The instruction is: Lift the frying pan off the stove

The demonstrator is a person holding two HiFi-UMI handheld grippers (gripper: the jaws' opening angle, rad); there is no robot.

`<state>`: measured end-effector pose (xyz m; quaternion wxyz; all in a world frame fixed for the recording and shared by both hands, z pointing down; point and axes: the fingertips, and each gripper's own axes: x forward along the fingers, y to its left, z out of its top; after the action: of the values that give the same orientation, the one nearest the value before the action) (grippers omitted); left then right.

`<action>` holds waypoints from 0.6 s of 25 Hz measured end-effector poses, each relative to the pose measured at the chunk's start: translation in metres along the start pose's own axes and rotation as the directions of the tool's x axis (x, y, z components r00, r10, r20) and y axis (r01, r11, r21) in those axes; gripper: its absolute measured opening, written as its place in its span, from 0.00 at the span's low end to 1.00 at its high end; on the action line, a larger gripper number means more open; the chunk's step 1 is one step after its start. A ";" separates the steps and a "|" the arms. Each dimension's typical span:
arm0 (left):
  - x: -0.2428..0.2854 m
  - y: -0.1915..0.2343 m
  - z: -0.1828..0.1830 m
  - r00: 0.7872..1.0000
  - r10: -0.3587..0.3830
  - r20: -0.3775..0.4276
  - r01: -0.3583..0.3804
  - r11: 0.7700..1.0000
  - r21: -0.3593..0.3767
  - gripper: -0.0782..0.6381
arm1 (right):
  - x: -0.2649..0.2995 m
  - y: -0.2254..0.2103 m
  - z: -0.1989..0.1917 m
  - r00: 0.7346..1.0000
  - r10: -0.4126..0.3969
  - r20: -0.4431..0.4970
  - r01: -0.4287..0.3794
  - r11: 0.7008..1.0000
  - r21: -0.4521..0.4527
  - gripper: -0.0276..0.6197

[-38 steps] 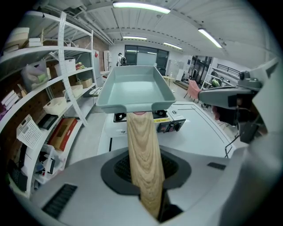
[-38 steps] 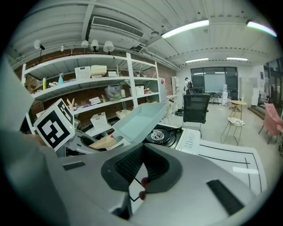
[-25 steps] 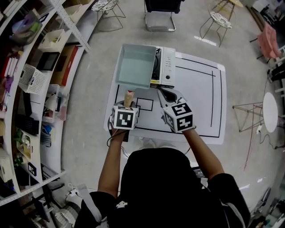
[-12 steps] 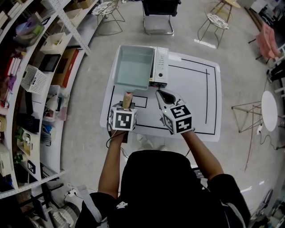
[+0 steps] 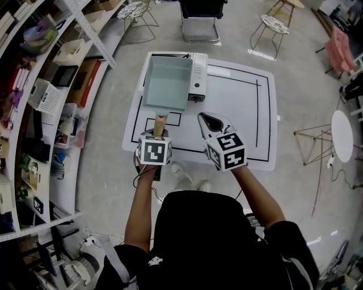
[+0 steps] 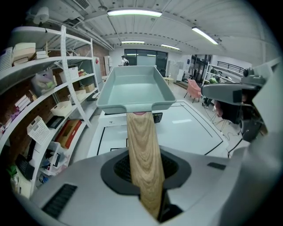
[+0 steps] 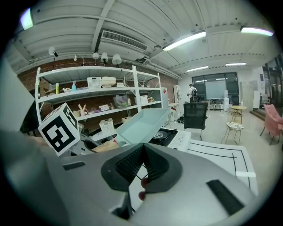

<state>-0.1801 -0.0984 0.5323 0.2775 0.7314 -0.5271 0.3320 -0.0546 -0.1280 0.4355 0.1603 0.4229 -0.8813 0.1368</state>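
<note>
A pale green rectangular frying pan (image 5: pixel 167 82) with a wooden handle (image 5: pixel 160 123) hangs in the air over the left part of the white portable stove (image 5: pixel 198 71). My left gripper (image 5: pixel 158 133) is shut on that handle. In the left gripper view the handle (image 6: pixel 143 150) runs from between the jaws up to the pan (image 6: pixel 135 88). My right gripper (image 5: pixel 211 121) hovers to the right of the handle, shut, with nothing in it. In the right gripper view the pan (image 7: pixel 143 122) is tilted above the stove's burner (image 7: pixel 164 136), and my right gripper (image 7: pixel 142 170) has its jaws together.
The stove stands on a white table (image 5: pixel 238 113) marked with black lines. Stocked shelves (image 5: pixel 45 96) run along the left. A black chair (image 5: pixel 199 17) and wire stools (image 5: pixel 275 25) stand beyond the table. A small round white table (image 5: pixel 343 136) is at the right.
The pan, still in my left gripper, has come nearer to me and higher, and more of the stove's far edge shows behind it. The right gripper has stayed beside it.
</note>
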 end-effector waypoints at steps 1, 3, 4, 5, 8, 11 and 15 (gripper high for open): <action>-0.002 -0.004 -0.003 1.000 0.002 0.001 -0.002 1.000 0.000 0.22 | -0.005 0.001 -0.002 1.000 0.003 0.002 -0.003 1.000 -0.001 0.05; -0.007 -0.011 -0.007 1.000 0.007 0.002 -0.007 1.000 -0.001 0.22 | -0.014 0.002 -0.005 1.000 0.009 0.005 -0.009 1.000 -0.005 0.05; -0.009 -0.015 -0.010 1.000 0.010 0.001 -0.010 1.000 -0.001 0.22 | -0.019 0.003 -0.006 1.000 0.012 0.007 -0.012 1.000 -0.006 0.05; -0.012 -0.018 -0.012 1.000 0.015 0.000 -0.015 1.000 0.000 0.22 | -0.023 0.004 -0.008 1.000 0.016 0.009 -0.015 1.000 -0.007 0.05; -0.021 -0.029 -0.020 1.000 0.025 0.003 -0.025 1.000 0.002 0.22 | -0.037 0.007 -0.014 1.000 0.023 0.014 -0.022 1.000 -0.009 0.04; -0.028 -0.037 -0.029 0.999 0.033 0.010 -0.033 0.999 -0.001 0.22 | -0.050 0.010 -0.019 0.999 0.029 0.020 -0.029 1.000 -0.010 0.04; -0.036 -0.047 -0.034 0.999 0.037 0.013 -0.037 0.999 -0.001 0.22 | -0.062 0.010 -0.024 0.999 0.032 0.026 -0.032 0.999 -0.013 0.04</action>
<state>-0.1499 -0.0377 0.5228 0.2681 0.7235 -0.5427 0.3319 -0.0216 -0.0692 0.4318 0.1491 0.4094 -0.8909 0.1282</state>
